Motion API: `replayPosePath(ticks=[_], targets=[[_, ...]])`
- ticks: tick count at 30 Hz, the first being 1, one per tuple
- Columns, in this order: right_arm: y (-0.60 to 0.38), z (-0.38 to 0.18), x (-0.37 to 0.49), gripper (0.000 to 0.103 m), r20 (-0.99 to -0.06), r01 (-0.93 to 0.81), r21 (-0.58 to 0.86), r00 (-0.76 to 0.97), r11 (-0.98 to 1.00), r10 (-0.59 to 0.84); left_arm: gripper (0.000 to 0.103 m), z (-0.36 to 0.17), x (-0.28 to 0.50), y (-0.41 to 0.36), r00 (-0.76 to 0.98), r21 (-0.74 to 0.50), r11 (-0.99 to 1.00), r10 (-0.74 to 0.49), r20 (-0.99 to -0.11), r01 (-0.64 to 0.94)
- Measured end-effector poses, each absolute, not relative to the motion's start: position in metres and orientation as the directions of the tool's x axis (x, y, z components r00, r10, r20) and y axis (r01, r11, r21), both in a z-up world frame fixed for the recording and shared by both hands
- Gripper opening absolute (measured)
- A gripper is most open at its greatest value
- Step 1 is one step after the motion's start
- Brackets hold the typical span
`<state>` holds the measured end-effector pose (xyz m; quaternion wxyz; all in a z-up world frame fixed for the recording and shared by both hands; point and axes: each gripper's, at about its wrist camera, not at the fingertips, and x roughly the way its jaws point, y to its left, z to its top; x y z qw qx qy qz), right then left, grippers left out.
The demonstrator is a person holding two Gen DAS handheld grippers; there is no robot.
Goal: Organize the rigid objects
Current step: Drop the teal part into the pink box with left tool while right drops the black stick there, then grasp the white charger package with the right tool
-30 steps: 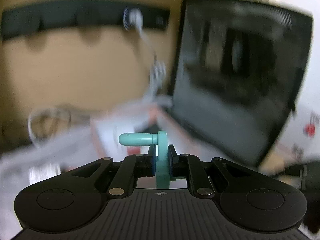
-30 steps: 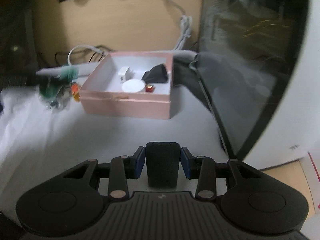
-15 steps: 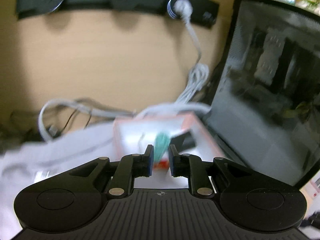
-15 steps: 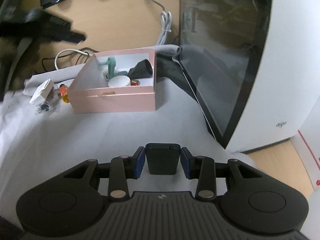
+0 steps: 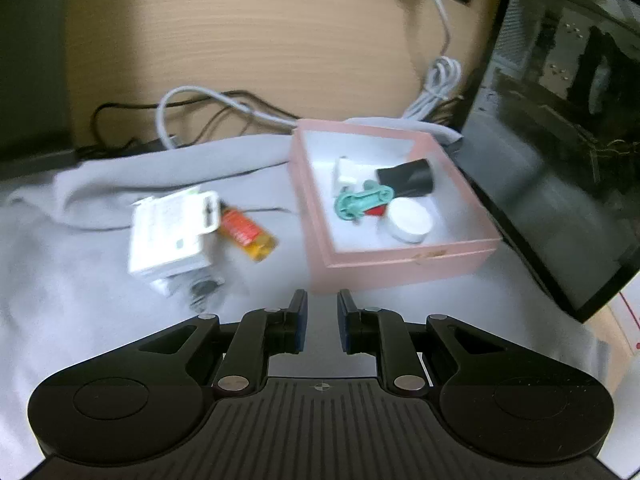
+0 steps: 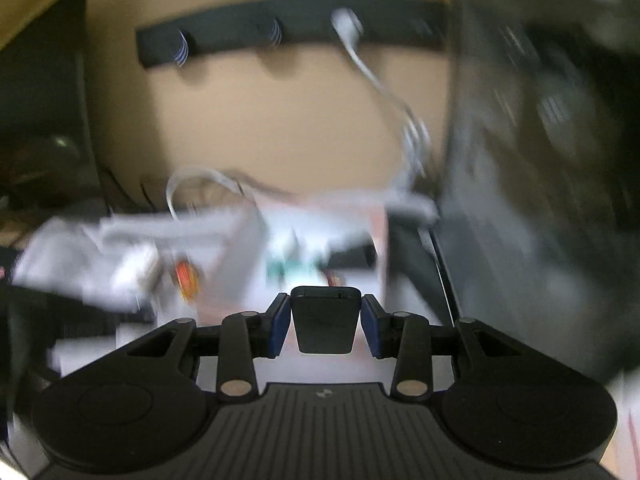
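The left gripper [image 5: 322,322] is hovering low over the grey cloth [image 5: 100,304], its two fingers standing a little apart with nothing between them. Just ahead of the fingertips and slightly to the right, the pink box [image 5: 400,258] is sitting on the cloth. Inside it the teal plastic piece [image 5: 362,200] is lying on its side near the middle, touching a small red item [image 5: 374,211] and resting just beside a white round lid [image 5: 410,220]. A black cylinder-like part [image 5: 406,178] is lying behind the lid, and a small white block [image 5: 346,171] is sitting toward the box's back left.

Left of the box, outside it, an orange-and-amber bottle [image 5: 246,236] is lying flat on the cloth, and next to that a white packet [image 5: 172,232] is lying partly over a small dark metal thing too blurred to name. Grey and black cables [image 5: 208,100] are trailing along the wooden wall behind, and a glass-sided computer case [image 5: 560,140] is standing close against the box's right side.

The right gripper [image 6: 325,322] is clamping a black rectangular block [image 6: 325,318] between its blue-padded fingers. Its view is heavily smeared; beyond the block I am only making out pink, white and teal patches, with a black power strip [image 6: 300,42] on the wall above.
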<state>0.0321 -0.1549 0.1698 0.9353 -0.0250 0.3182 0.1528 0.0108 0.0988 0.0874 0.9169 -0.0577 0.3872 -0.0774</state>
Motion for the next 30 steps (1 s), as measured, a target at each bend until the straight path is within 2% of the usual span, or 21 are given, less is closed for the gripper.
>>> replayPosePath(ticks=[4, 6, 10, 14, 18, 24, 30], targets=[[-0.137, 0.199, 0.094, 0.040, -0.576, -0.361, 0.106, 0.737, 0.926, 0.354, 0.017, 0.079, -0.004, 0.123, 0.675, -0.182, 0.983, -0.142, -0.724, 0.011], [-0.127, 0.199, 0.127, 0.051, -0.602, -0.350, 0.136, 0.714, 0.927, 0.358, 0.017, 0.072, -0.013, 0.135, 0.670, -0.194, 0.980, -0.120, -0.732, -0.037], [-0.103, 0.179, 0.153, 0.051, -0.636, -0.346, 0.150, 0.683, 0.926, 0.358, 0.017, 0.055, -0.033, 0.163, 0.649, -0.245, 0.954, -0.077, -0.757, -0.172], [-0.061, 0.146, 0.169, 0.052, -0.686, -0.410, 0.267, 0.555, 0.872, 0.470, 0.017, 0.040, -0.054, 0.183, 0.604, -0.246, 0.929, -0.032, -0.796, -0.276], [0.001, 0.120, 0.184, 0.052, -0.705, -0.469, 0.322, 0.461, 0.823, 0.539, 0.017, 0.036, -0.075, 0.199, 0.606, -0.259, 0.907, -0.005, -0.795, -0.331], [0.084, 0.088, 0.182, 0.052, -0.738, -0.586, 0.268, 0.386, 0.765, 0.554, 0.017, 0.034, -0.094, 0.220, 0.596, -0.266, 0.865, 0.047, -0.802, -0.426], [0.116, 0.059, 0.179, 0.055, -0.772, -0.623, 0.294, 0.292, 0.725, 0.564, 0.017, 0.033, -0.104, 0.221, 0.584, -0.263, 0.851, 0.062, -0.810, -0.455]])
